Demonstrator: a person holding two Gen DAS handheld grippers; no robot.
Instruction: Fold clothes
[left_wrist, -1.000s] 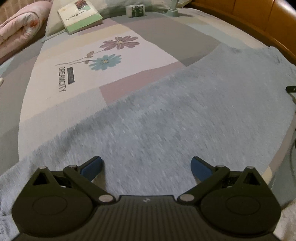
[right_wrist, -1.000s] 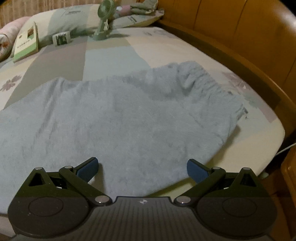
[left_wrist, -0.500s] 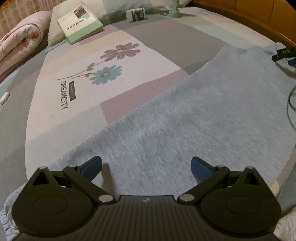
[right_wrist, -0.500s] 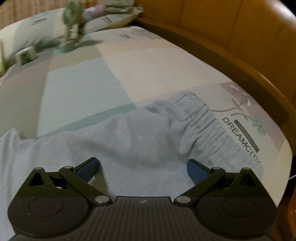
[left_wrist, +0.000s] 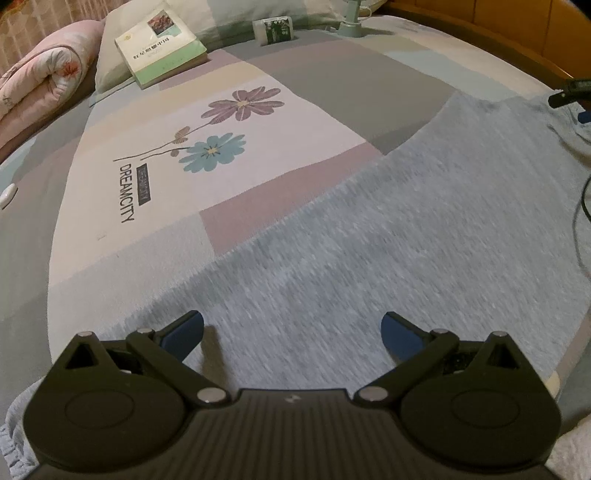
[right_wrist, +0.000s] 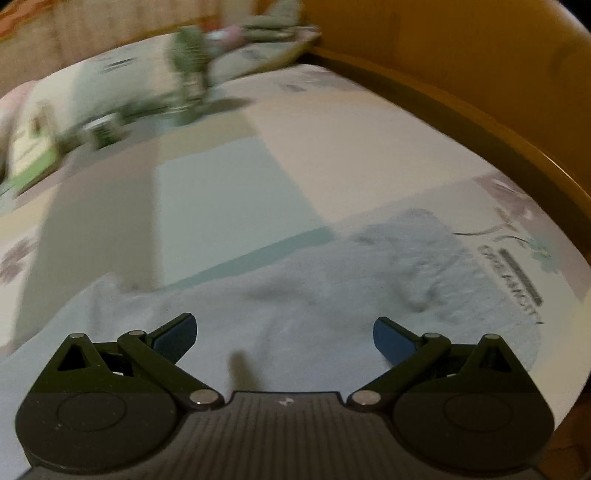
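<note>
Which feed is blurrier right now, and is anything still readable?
Right wrist view: heavy motion smear, the green fan and the light blue fleecy garment soft. Left wrist view: sharper, the green-covered book and bedsheet print legible, garment streaked near the open left gripper. Warm dim light, fisheye bending in both.

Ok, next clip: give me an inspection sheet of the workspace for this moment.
Surface: bed sheet, patchwork with flower print and DREAMCITY lettering.
Job's things: light blue garment spread flat, one end bunched into wrinkles in the right wrist view.
Clutter: book, small box, fan base, pink quilt, small white object at the left edge.
Grippers: left hand-held gripper open; right hand-held gripper open; both empty, over the garment.
Cables: dark cable at the right edge.
Surroundings: wooden bed frame.
</note>
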